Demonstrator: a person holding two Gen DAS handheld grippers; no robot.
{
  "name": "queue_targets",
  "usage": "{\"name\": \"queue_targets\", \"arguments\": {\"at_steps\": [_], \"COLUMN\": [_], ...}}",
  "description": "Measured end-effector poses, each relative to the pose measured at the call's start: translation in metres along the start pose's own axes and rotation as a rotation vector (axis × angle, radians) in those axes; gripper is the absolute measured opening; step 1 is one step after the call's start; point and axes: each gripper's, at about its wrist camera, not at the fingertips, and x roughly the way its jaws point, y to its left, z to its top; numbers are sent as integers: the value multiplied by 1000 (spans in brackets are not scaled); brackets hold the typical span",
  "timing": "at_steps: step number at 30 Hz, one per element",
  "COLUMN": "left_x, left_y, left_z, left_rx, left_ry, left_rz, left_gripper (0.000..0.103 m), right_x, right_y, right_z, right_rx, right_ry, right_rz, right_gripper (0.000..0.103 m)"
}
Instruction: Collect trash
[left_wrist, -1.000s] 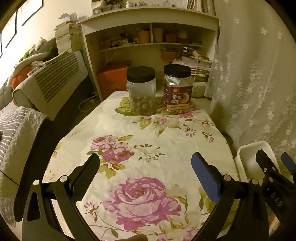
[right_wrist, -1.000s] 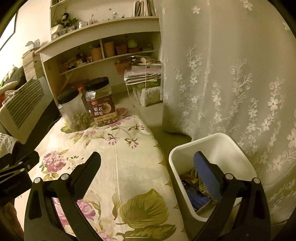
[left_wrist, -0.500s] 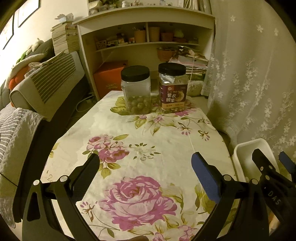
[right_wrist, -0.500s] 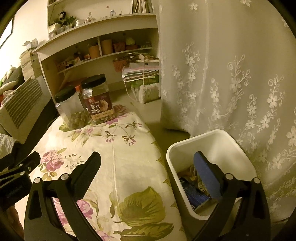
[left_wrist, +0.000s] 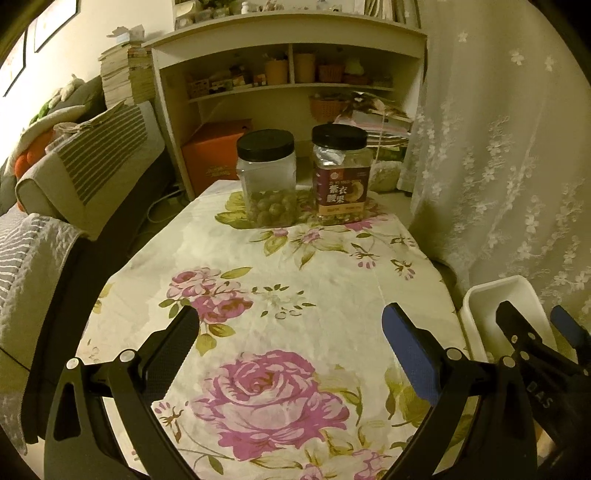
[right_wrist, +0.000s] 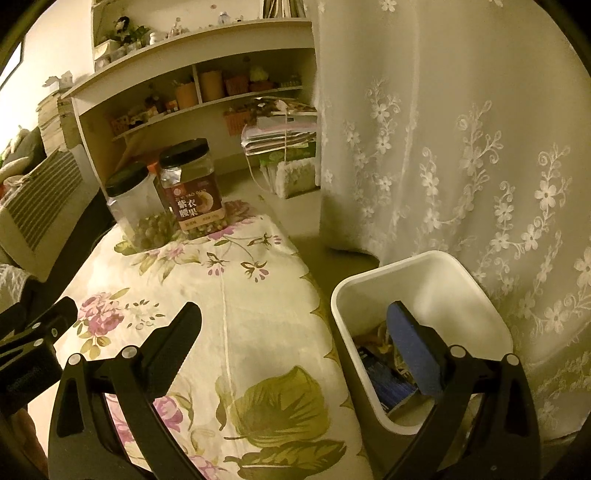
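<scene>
A white trash bin stands on the floor at the table's right edge, with a dark blue packet and other scraps inside. Its rim also shows in the left wrist view. My right gripper is open and empty, its right finger over the bin's mouth and its left finger over the table. My left gripper is open and empty above the floral tablecloth. No loose trash shows on the cloth.
Two black-lidded jars stand at the table's far end: a clear one with round green items and a labelled one. A shelf unit is behind, a sofa at left, a lace curtain at right.
Both views have shifted slightly: the jars sit a little lower and nearer in the left view. Both grippers stay open and empty.
</scene>
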Motion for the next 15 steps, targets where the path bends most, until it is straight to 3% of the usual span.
{"name": "queue_targets", "arguments": {"at_steps": [15], "left_x": [0], "left_y": [-9], "left_z": [-2], "left_rx": [30], "left_ry": [-18], "left_rz": [-34], "left_gripper": [95], "right_x": [4], "right_y": [-5], "right_z": [0], "right_rx": [12], "right_ry": [15], "right_rz": [-1], "right_gripper": [96]}}
